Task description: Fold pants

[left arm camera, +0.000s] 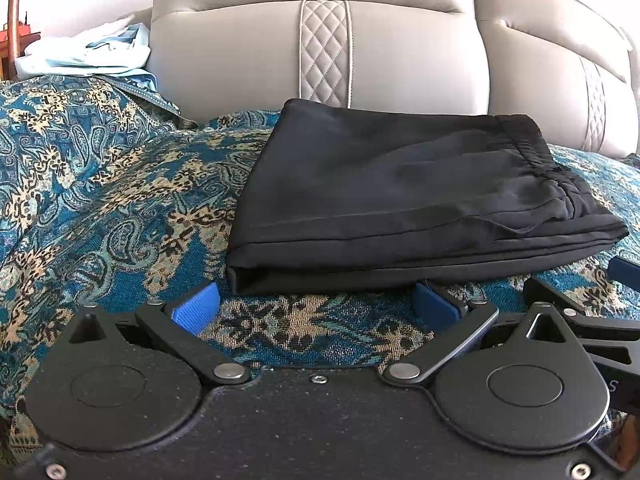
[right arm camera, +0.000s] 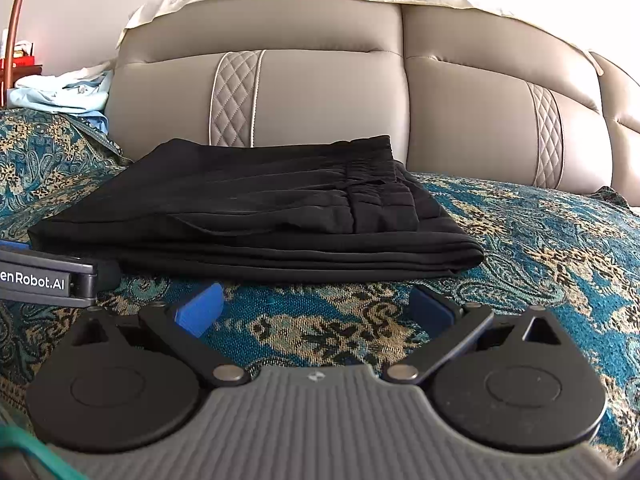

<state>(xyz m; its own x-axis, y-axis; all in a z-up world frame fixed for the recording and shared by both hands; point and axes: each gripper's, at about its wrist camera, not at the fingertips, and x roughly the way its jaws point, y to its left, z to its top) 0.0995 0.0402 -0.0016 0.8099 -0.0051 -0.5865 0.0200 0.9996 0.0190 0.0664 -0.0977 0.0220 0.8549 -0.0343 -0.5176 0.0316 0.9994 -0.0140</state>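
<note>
Pants (left arm camera: 400,200): black, folded into a flat layered stack; elastic waistband (left arm camera: 532,160) gathered on the top layer toward the right side of the stack; stacked fold edges face the cameras; lying on the bedspread near the headboard, just ahead of both tongs.
Pants, right wrist view (right arm camera: 256,216): same stack, left of centre; waistband (right arm camera: 376,184) on top toward the right; front right corner rounded and hanging slightly over the layers beneath.
Left tongs (left arm camera: 316,304): released; blue pads (left arm camera: 196,306) spread wide apart, holding nothing; tips low over the bedspread, just short of the front edge of the pants; the left pad sits near the front left corner of the stack.
Right tongs (right arm camera: 316,308): released; blue pads (right arm camera: 200,310) spread wide apart, holding nothing; tips just short of the front edge of the stack, toward its right half; bare bedspread shows between the pads.
Relation of tongs: side by side; part of the left tongs enters the right wrist view at the left edge, printed with white lettering.
Bedspread (left arm camera: 100,200): teal and gold paisley weave, rumpled toward the left edge of the bed.
Headboard (right arm camera: 320,100): grey padded panels with quilted diamond strips; upright behind the pants.
Pale cloth (left arm camera: 88,52): light blue and white, heaped at the far left corner of the bed.
</note>
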